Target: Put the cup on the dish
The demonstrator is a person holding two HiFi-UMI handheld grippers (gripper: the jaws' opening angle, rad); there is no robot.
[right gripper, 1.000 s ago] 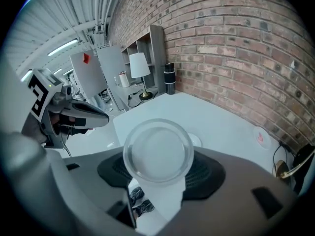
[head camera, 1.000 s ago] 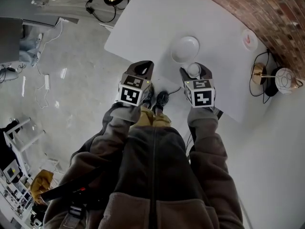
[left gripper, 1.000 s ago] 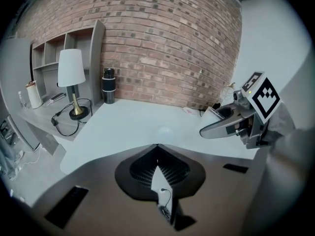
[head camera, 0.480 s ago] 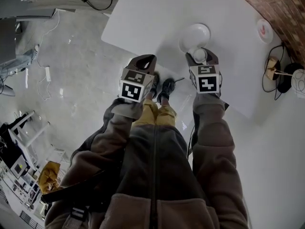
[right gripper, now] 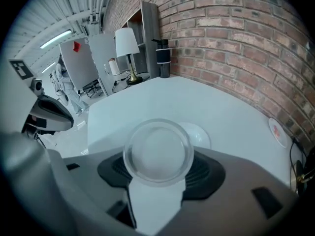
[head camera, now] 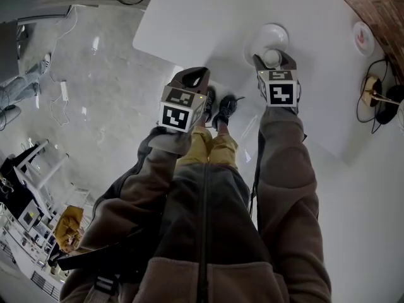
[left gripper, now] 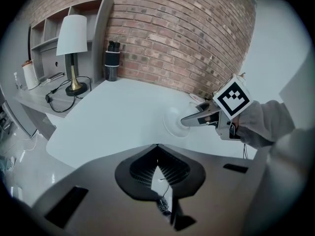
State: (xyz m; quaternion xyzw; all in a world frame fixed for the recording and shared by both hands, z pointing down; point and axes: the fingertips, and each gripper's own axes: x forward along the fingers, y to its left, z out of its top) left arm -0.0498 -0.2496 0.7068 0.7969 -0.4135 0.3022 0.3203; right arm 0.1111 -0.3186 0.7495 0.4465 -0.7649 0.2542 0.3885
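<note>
Head view: right gripper (head camera: pixel 274 59) sinking, closing on dish (head camera: pixel 268 35), jaws clamping wide around clear cup (right gripper: pixel 158 151); cup now hovering at dish's near rim, placement pending. Left gripper (head camera: pixel 193 79) idling at worktop (head camera: pixel 202 17) edge, jaws together, empty.

— What's the cup (right gripper: pixel 157 151) like?
— Clear, glossy, glass or plastic, I can't tell. My pads (right gripper: pixel 205 173) are dark, ribbed, matt.
— And beyond?
— Smooth glossy white dish (right gripper: pixel 200 134), matt white table (right gripper: pixel 147 100), rough brick wall (right gripper: pixel 236 38) far off.

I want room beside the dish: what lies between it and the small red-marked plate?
Nothing: bare white table, seen in the head view and right gripper view.
</note>
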